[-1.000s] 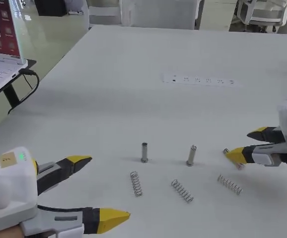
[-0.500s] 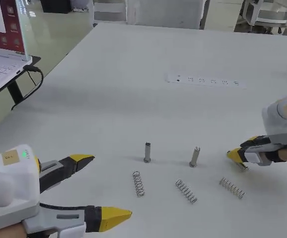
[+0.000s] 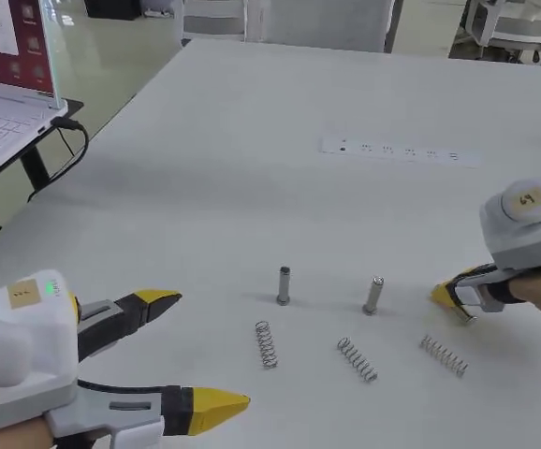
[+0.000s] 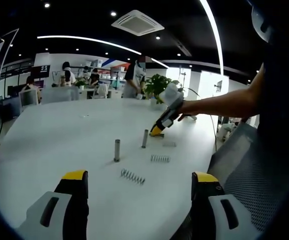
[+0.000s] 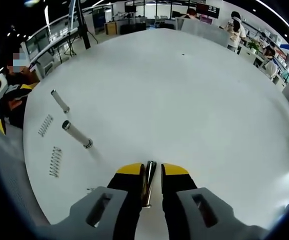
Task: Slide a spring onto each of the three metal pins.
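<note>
Held pin: I have the third pin [image 5: 148, 182] pinched between the jaws of my right gripper [image 5: 150, 166]. The jaws are shut tight on it. It is low by the table, to the right of the other two pins.
Why I hold it: I think this pin has to stand up like the others, so a spring can slide on from the top.
Standing pins: The left pin [image 3: 284, 285] and the middle pin [image 3: 374, 295] stand straight up, apart from each other. Their tops are bare.
Springs: The left spring [image 3: 266, 343], the middle spring [image 3: 357, 359] and the right spring [image 3: 443, 355] lie flat, each one just in front of a pin's spot. None is on a pin yet.
Left gripper: My left gripper [image 3: 191, 351] has its jaws wide open and holds nothing. It hangs near the left spring, I think so it can pick that one up.
Table: The white table [image 3: 252, 168] has lots of bare room. A power strip [image 3: 400, 152] lies far back, well away from the work.
How far along: I think the job has only just begun.
</note>
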